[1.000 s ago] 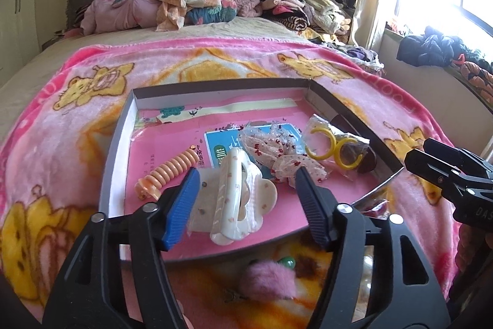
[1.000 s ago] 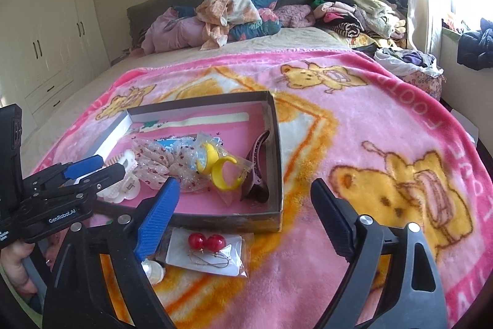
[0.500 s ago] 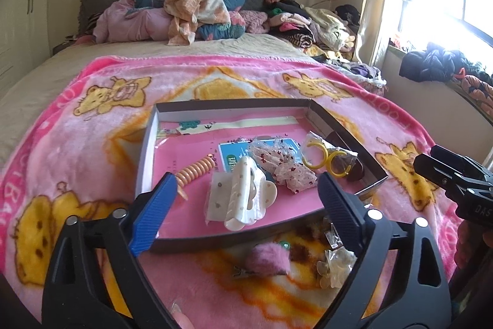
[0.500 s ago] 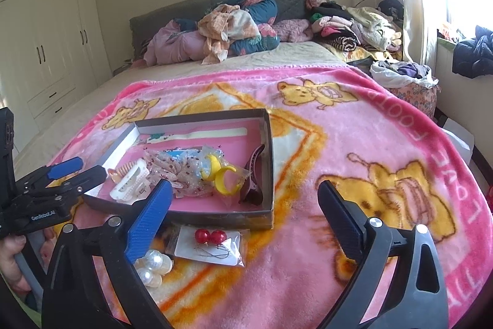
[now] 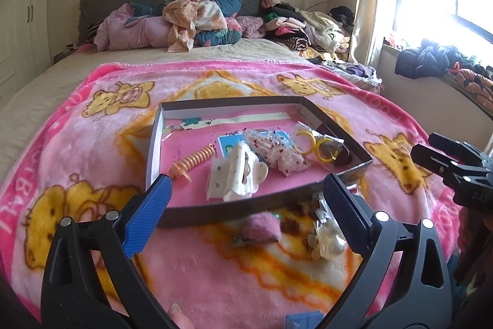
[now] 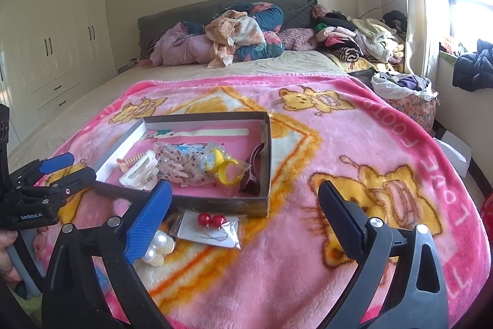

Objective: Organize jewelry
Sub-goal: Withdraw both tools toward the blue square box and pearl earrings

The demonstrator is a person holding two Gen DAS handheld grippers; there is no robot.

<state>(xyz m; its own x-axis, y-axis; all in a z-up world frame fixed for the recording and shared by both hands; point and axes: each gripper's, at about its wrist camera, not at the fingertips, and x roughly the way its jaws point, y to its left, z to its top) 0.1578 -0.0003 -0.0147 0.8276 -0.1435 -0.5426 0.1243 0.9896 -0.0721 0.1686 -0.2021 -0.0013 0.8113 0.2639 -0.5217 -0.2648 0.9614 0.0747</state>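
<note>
On the bed, a pink plush blanket (image 5: 77, 144) with yellow cartoon bears carries a shallow grey cardboard box (image 5: 154, 144) lined in pink. Inside it, from left to right, lie an orange ridged hair comb (image 5: 194, 161), a white plastic claw clip (image 5: 238, 174), a clear packet of pale beaded hair bows (image 5: 277, 150), a pair of yellow plastic hoops (image 5: 317, 145) in cellophane, and a dark maroon claw clip (image 6: 252, 171) against the right wall. In front of the box, on the blanket, rest a pink fluffy hair clip (image 5: 262, 232), a cluster of large white pearl beads (image 5: 331, 242), and a card of red ball earrings (image 6: 211, 220). The left gripper (image 5: 246, 205) has its fingers opening wide, nothing between them, above the box's near edge. The right gripper (image 6: 245, 210) hangs released and empty, just in front of the box.
</note>
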